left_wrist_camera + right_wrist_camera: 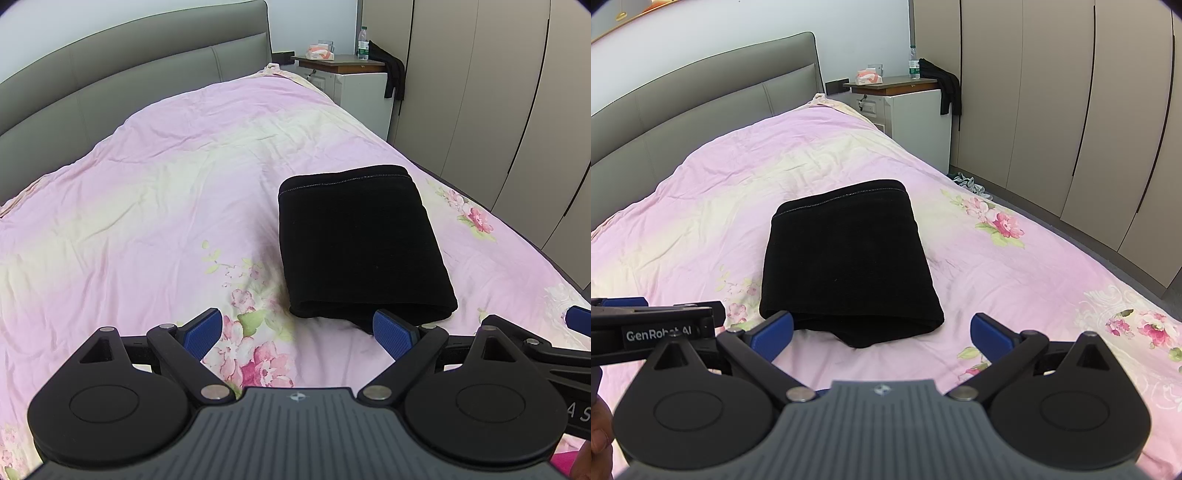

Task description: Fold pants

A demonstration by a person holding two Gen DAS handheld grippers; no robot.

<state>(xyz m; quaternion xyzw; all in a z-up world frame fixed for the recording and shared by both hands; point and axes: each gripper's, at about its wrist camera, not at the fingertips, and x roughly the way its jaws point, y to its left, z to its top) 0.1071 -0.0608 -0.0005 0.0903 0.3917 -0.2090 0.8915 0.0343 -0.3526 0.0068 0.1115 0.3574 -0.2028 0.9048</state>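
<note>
The black pants (354, 240) lie folded into a compact rectangle on the pink floral bed cover (147, 206), with a stitched hem at the far edge. They also show in the right wrist view (846, 258). My left gripper (299, 332) is open and empty, just short of the bundle's near left corner. My right gripper (882, 332) is open and empty, hovering just short of the bundle's near edge. Neither touches the cloth.
A grey padded headboard (110, 74) runs along the far left. A white nightstand (916, 107) with a water bottle (914, 64), a tissue box and a draped black garment stands beyond the bed. Beige wardrobe doors (1071, 110) line the right.
</note>
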